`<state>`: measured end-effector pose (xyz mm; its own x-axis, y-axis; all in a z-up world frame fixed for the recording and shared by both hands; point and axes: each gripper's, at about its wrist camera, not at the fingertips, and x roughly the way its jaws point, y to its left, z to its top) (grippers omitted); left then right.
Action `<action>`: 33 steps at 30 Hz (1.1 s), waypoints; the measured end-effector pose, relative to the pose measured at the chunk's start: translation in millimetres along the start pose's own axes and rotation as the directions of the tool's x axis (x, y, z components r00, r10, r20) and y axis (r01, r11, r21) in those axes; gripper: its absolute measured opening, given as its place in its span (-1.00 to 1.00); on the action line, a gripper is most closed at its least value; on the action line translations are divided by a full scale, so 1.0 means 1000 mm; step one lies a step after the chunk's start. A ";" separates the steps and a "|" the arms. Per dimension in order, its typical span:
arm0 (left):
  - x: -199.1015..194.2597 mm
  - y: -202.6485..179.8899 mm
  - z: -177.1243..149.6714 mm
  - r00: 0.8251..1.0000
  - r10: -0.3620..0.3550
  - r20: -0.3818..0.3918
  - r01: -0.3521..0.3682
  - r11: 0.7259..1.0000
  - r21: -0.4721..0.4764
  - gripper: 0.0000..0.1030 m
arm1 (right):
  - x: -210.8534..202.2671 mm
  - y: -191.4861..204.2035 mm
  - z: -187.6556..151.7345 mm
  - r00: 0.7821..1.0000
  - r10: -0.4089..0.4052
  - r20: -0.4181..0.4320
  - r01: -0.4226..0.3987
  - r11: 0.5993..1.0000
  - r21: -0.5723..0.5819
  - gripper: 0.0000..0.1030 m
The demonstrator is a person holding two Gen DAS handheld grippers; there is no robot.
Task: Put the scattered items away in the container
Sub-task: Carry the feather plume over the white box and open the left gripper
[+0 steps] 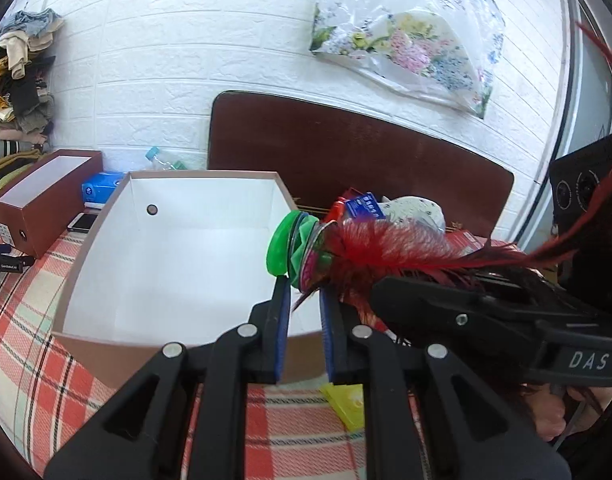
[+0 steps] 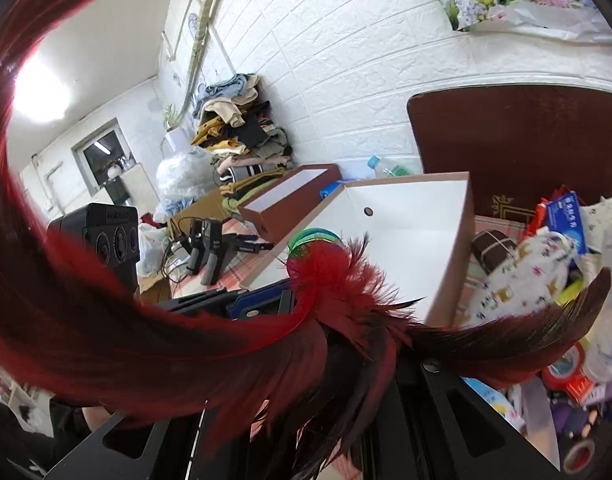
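A feather shuttlecock (image 1: pixel 326 252) with a green disc base and long red feathers hangs over the near right edge of the open white-lined box (image 1: pixel 177 248). My left gripper (image 1: pixel 303 284) has its fingers close around the shuttlecock's base. My right gripper (image 1: pixel 446 304) comes in from the right, its jaws buried in the red feathers. In the right wrist view the feathers (image 2: pixel 225 320) fill the foreground and hide the right gripper's fingertips; the green base (image 2: pixel 312 238) shows in front of the box (image 2: pixel 418 232).
A pile of scattered items (image 2: pixel 546 272) lies right of the box: a printed mask, packets, tape rolls. A smaller brown box (image 1: pixel 37 200), a phone (image 1: pixel 81 222) and a tissue pack (image 1: pixel 101 188) sit to the left. A yellow packet (image 1: pixel 346 404) lies on the plaid cloth. A dark headboard (image 1: pixel 346 152) stands behind.
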<state>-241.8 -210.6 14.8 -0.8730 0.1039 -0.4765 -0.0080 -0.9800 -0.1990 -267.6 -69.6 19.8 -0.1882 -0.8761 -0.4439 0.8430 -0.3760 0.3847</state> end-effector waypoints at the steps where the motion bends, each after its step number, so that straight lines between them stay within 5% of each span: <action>1: 0.002 0.006 0.002 1.000 0.004 0.000 -0.004 1.000 -0.006 -0.74 | 0.007 -0.002 0.004 1.000 0.004 -0.005 -0.004 1.000 -0.002 -0.79; 24: 0.020 0.117 0.013 0.984 0.180 -0.008 -0.180 0.976 -0.126 -0.74 | 0.140 -0.006 0.046 0.981 0.164 -0.103 -0.168 0.985 -0.034 -0.79; 25: 0.018 0.121 0.014 0.980 0.200 -0.005 -0.200 0.972 -0.122 -0.69 | 0.147 -0.006 0.048 0.982 0.155 -0.112 -0.160 0.986 -0.039 -0.79; 26: 0.016 0.124 0.014 0.972 0.236 0.001 -0.234 0.965 -0.119 -0.37 | 0.155 -0.007 0.051 0.985 0.117 -0.130 -0.123 0.991 -0.043 -0.76; 27: 0.014 0.127 0.013 0.959 0.283 0.008 -0.280 0.952 -0.123 0.29 | 0.164 -0.011 0.052 0.987 0.038 -0.157 -0.046 0.998 -0.044 -0.43; 28: 0.011 0.131 0.010 0.947 0.321 0.017 -0.316 0.939 -0.134 0.49 | 0.169 -0.019 0.051 0.985 -0.040 -0.171 0.035 0.999 -0.030 -0.13; 29: 0.006 0.135 0.007 0.942 0.333 0.031 -0.325 0.934 -0.148 0.59 | 0.167 -0.028 0.050 0.985 -0.066 -0.158 0.067 0.998 0.004 0.40; 30: 0.002 0.139 0.004 0.943 0.329 0.037 -0.320 0.934 -0.160 0.59 | 0.163 -0.034 0.048 0.990 -0.084 -0.117 0.087 0.996 0.026 0.63; 33: -0.002 0.145 -0.002 0.937 0.347 0.026 -0.339 0.927 -0.164 0.59 | 0.145 -0.051 0.047 0.987 -0.140 -0.078 0.146 0.986 0.077 0.70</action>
<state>-240.2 -352.7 -15.2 -0.8339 -0.2474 -0.4934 0.3681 -0.9153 -0.1633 -361.5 -192.2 -26.0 -0.2647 -0.7884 -0.5552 0.7649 -0.5223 0.3770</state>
